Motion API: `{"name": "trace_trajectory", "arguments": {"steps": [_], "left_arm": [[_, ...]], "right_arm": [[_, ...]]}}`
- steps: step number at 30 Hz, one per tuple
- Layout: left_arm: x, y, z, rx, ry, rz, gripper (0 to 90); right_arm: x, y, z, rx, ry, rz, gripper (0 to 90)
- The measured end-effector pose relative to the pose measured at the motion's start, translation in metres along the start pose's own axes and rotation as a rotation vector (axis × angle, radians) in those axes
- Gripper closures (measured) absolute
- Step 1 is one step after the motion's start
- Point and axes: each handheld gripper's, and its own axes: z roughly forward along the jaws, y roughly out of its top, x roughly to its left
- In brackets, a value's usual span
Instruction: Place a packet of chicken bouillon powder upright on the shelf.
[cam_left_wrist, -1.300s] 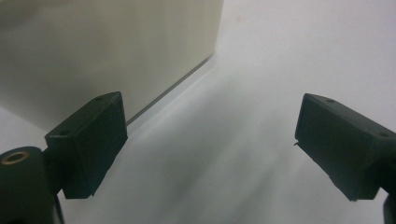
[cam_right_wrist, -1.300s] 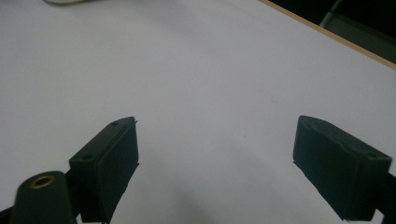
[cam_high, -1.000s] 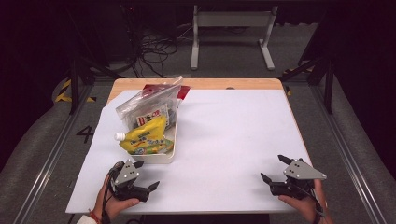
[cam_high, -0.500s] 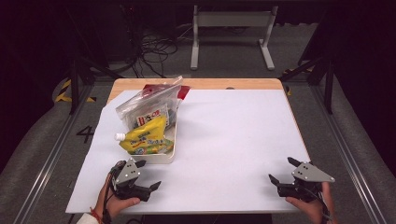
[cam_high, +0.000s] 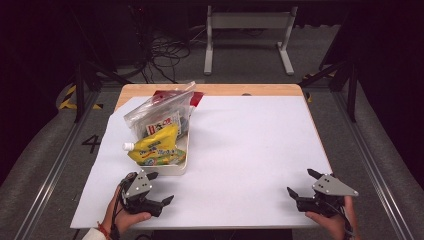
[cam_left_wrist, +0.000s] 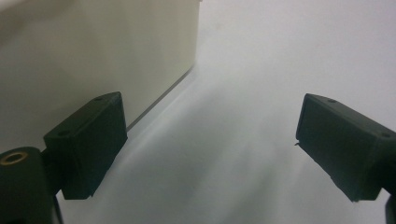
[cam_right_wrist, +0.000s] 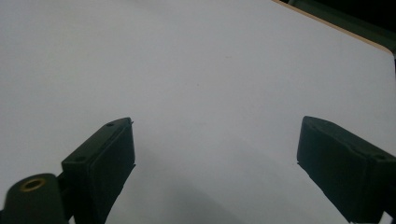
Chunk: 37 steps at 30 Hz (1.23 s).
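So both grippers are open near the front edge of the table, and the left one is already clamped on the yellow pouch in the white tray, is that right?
Not quite: the left gripper holds nothing. The high view shows it open on the table beside the white tray, short of the yellow pouch; the left gripper view shows its jaws apart over bare surface. The right gripper is open too, near the front edge.

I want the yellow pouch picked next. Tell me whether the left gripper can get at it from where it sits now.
Probably yes. The left gripper is open, just short of the white tray, and the yellow pouch lies on top with nothing over it. The tray wall stands between them, so it would likely have to rise first.
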Motion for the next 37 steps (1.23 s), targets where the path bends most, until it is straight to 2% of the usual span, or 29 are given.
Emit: {"name": "trace_trajectory", "arguments": {"steps": [13,29,32,37], "left_arm": [[0.0001,-0.0003,-0.0002,0.000,-0.004,-0.002,9.5],[0.0019,-0.0010,0.0030,0.028,0.000,0.008,9.5],[0.0016,-0.0013,0.0046,0.049,0.012,0.012,10.1],[0.0003,0.0002,0.0042,0.035,-0.006,0.015,10.1]], "right_arm": [[0.0006,-0.0003,0.0008,0.008,-0.002,-0.008,11.8],[0.0017,-0.0012,0.0028,0.012,0.020,-0.015,11.8],[0.0017,-0.0009,0.0029,0.011,0.020,-0.015,11.8],[0.0016,-0.0015,0.0033,0.012,0.021,-0.011,11.7]]}}
